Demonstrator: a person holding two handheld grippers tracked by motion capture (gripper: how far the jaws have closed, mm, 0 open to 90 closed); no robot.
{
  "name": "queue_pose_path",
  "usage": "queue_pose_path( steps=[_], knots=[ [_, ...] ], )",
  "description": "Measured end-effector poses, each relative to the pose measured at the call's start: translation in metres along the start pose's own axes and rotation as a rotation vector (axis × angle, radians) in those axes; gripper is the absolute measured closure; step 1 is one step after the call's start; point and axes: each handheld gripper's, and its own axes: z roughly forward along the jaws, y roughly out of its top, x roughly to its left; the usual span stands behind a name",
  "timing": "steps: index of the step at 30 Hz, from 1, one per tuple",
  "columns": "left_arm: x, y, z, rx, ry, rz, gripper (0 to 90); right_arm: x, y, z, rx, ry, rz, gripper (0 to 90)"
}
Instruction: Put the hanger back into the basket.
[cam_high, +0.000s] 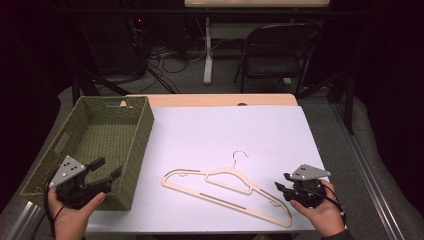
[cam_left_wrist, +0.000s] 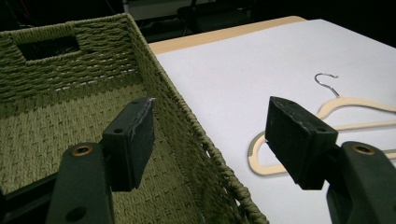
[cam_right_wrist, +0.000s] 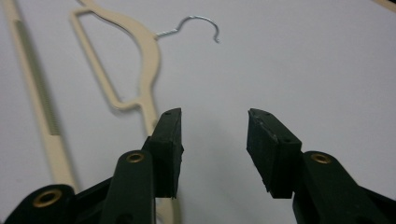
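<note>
A person sat at a table covered with a white sheet (cam_high: 225, 135) and held a two-jaw gripper in each hand.

The left gripper (cam_high: 107, 168) was held over the near right corner of a woven green basket (cam_high: 131, 150). Its jaws stood wide apart and held nothing. In the left gripper view, the left jaw hung above the basket's woven floor and the right jaw above the white sheet, with the basket's right wall (cam_left_wrist: 196, 135) running between them. The basket held nothing that could be seen, and a handle slot (cam_left_wrist: 46, 46) was cut in its far wall.

The right gripper (cam_high: 281, 181) rested low at the near right part of the sheet, in the person's right hand (cam_high: 325, 215). Its jaws were parted and gripped nothing. A cream-coloured clothes hanger (cam_high: 227, 187) lay flat on the sheet just to the left of this gripper, with its right end close beside the jaws. In the right gripper view, the hanger's arm (cam_right_wrist: 149, 84) passed beside and under the left jaw; whether they touched could not be told. The hanger's metal hook (cam_right_wrist: 201, 23) lay ahead of the jaws, pointing away from the person. From the left gripper, the hanger (cam_left_wrist: 345, 112) lay off to the right, apart from the basket.
</note>
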Motion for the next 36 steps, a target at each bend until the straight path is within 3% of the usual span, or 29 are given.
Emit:
queue_pose_path(
  steps=[1, 5, 7, 10, 15, 22, 28, 29, 36],
  knots=[
    [0.0, 0.0, 0.0, 0.0, -0.002, -0.001, 33.0, -0.001, 0.01, -0.001, 0.027, 0.042, -0.001, 55.5],
    [0.0, 0.0, 0.001, 0.005, -0.008, -0.003, 33.1, -0.001, 0.024, -0.001, 0.046, 0.068, -0.004, 53.9],
    [-0.001, 0.0, 0.001, 0.006, -0.011, -0.005, 33.1, -0.002, 0.038, -0.001, 0.095, 0.092, -0.022, 52.6],
    [-0.002, 0.0, 0.0, 0.009, -0.015, -0.002, 33.1, -0.003, 0.048, 0.0, 0.139, 0.087, -0.03, 46.7],
    [-0.003, 0.0, -0.001, 0.015, -0.01, -0.006, 31.4, -0.003, 0.059, 0.003, 0.205, 0.068, -0.063, 44.7],
    [-0.005, 0.001, 0.0, 0.036, -0.019, -0.002, 25.4, -0.001, 0.065, 0.01, 0.238, 0.083, -0.09, 37.9],
    [-0.009, 0.001, 0.005, 0.064, -0.039, 0.0, 23.7, 0.007, 0.071, 0.019, 0.246, 0.102, -0.114, 37.2],
    [-0.009, 0.001, 0.006, 0.067, -0.041, 0.0, 23.6, 0.008, 0.073, 0.019, 0.268, 0.101, -0.125, 36.6],
    [-0.012, 0.002, 0.007, 0.068, -0.053, 0.004, 23.7, 0.018, 0.08, 0.027, 0.291, 0.124, -0.163, 36.1]
  ],
)
